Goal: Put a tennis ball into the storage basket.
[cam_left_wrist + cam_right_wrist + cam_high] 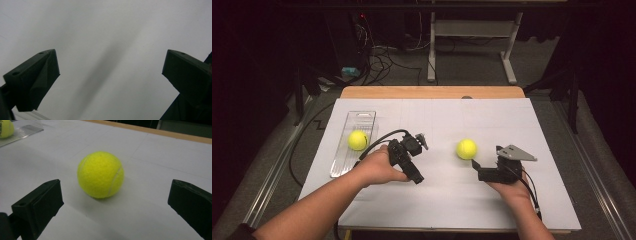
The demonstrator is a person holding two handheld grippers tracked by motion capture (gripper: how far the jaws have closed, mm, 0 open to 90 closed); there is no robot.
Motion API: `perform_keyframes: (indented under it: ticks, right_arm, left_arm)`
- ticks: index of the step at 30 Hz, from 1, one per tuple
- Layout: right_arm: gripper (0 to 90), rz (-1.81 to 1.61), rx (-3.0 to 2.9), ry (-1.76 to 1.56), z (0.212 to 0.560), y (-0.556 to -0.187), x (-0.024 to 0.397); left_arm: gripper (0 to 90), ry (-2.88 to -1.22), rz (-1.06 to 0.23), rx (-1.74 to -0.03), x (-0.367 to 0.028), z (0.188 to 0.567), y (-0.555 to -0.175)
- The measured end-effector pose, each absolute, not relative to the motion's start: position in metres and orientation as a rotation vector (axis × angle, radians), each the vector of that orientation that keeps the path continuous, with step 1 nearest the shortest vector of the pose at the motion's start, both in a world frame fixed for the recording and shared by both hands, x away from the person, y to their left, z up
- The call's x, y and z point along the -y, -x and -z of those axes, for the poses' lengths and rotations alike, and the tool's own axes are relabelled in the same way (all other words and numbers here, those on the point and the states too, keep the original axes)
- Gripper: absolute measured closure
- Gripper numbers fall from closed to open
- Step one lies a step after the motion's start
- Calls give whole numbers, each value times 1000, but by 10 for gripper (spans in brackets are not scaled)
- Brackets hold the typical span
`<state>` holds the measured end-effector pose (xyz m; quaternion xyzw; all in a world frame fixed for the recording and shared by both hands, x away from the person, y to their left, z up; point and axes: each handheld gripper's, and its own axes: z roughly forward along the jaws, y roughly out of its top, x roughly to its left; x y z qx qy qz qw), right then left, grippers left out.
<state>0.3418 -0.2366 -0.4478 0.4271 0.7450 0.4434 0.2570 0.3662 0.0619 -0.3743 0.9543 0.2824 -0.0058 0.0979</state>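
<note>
The right gripper (113, 202) was spread wide, empty, just short of a tennis ball (100, 174) on the white table (492, 195). The left gripper (110, 75), also spread and empty, pointed down at bare table. A clear tray (343, 162) left of it held the second tennis ball (357, 140). Two balls, one tray; nothing stood between right gripper and ball.
</note>
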Motion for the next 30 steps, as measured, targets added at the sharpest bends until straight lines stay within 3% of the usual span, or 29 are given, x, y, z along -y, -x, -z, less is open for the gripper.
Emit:
perform_keyframes:
  ticks: [9, 13, 15, 16, 23, 30]
  right_arm:
    - [15, -1099, -2160, -1201, 459, -387, 203]
    - [83, -1053, -2210, -1218, 464, -398, 196]
    - [197, -1026, -2234, -1234, 466, -400, 194]
    - [255, -1022, -2240, -1228, 466, -399, 194]
    - [267, -1045, -2224, -1182, 461, -390, 192]
    - [267, -1170, -2161, -1117, 449, -353, 204]
  left_arm:
    - [17, -2832, 42, -819, -57, 378, -367]
    - [18, -2837, 46, -816, -56, 378, -367]
    - [19, -2832, 48, -816, -57, 378, -367]
    - [19, -2832, 48, -816, -57, 378, -367]
    - [20, -2828, 49, -808, -56, 377, -366]
    - [22, -2819, 40, -816, -57, 374, -364]
